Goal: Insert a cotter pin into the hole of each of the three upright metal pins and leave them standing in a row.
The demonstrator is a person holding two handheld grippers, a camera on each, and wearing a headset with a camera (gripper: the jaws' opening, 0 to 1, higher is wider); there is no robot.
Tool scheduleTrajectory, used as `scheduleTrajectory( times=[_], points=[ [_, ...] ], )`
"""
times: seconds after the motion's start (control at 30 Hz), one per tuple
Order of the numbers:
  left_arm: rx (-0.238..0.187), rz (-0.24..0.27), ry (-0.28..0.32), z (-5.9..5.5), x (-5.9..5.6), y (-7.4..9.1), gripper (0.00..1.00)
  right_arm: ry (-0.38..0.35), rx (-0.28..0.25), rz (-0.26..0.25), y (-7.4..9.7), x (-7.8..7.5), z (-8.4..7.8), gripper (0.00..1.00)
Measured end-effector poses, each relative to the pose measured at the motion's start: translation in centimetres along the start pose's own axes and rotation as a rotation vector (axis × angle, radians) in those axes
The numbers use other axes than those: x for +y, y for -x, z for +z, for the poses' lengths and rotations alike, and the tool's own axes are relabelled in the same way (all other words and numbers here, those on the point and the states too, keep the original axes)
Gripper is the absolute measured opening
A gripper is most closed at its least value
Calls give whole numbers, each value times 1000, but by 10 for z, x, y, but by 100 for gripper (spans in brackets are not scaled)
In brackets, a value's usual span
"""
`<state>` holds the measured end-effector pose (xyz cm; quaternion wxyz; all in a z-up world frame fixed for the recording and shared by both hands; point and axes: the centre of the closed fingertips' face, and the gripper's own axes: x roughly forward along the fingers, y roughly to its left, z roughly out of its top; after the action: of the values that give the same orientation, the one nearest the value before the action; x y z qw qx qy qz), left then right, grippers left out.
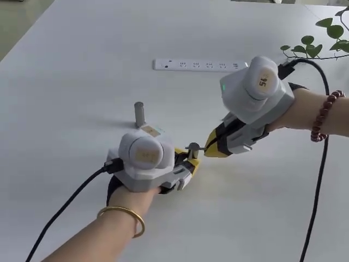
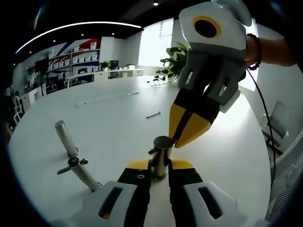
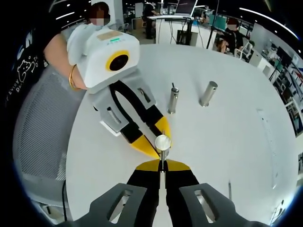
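My left gripper [image 2: 160, 166] is shut on an upright metal pin [image 2: 161, 150], holding it near its lower half. My right gripper [image 3: 162, 165] is shut on a thin cotter pin [image 3: 162, 160] that points at the held pin's head [image 3: 163, 142]. In the head view both yellow tips meet at this pin [image 1: 192, 148], the left gripper [image 1: 190, 162] from below and the right gripper [image 1: 210, 148] from the right. A second pin [image 2: 81, 171] carries a cotter pin across its top. A third, plain pin [image 2: 65, 138] stands beside it [image 1: 139, 113].
A loose cotter pin [image 2: 153, 114] lies on the white table [image 1: 82, 65] beyond the held pin. A white power strip [image 1: 199, 65] lies farther back. Plant leaves [image 1: 327, 38] hang over the table's far right corner. Cables trail from both grippers.
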<state>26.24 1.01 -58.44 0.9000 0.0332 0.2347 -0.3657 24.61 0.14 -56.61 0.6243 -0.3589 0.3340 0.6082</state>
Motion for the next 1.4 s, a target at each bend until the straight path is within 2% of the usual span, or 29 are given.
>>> scheduleTrajectory(
  times=[0.2, 0.27, 0.4, 0.8, 1.03, 1.4],
  points=[
    [0, 4, 15, -1, 0, -1, 12, -7, -12, -5, -3, -1, 4, 0],
    [0, 7, 16, -1, 0, -1, 12, -30, -27, -12, -3, -2, 6, 0],
    [1, 11, 17, -1, 1, -1, 12, -14, -15, -22, 1, -4, 7, 6],
    [0, 15, 30, -3, 1, -2, 12, 3, 18, -47, 10, -3, -4, 4],
    [-1, 13, 37, -3, 1, -3, 12, 0, 17, -55, 9, -5, -2, 0],
    [-12, 15, 55, -4, 1, -3, 12, 7, 8, -61, 8, -3, 3, 0]
  ],
)
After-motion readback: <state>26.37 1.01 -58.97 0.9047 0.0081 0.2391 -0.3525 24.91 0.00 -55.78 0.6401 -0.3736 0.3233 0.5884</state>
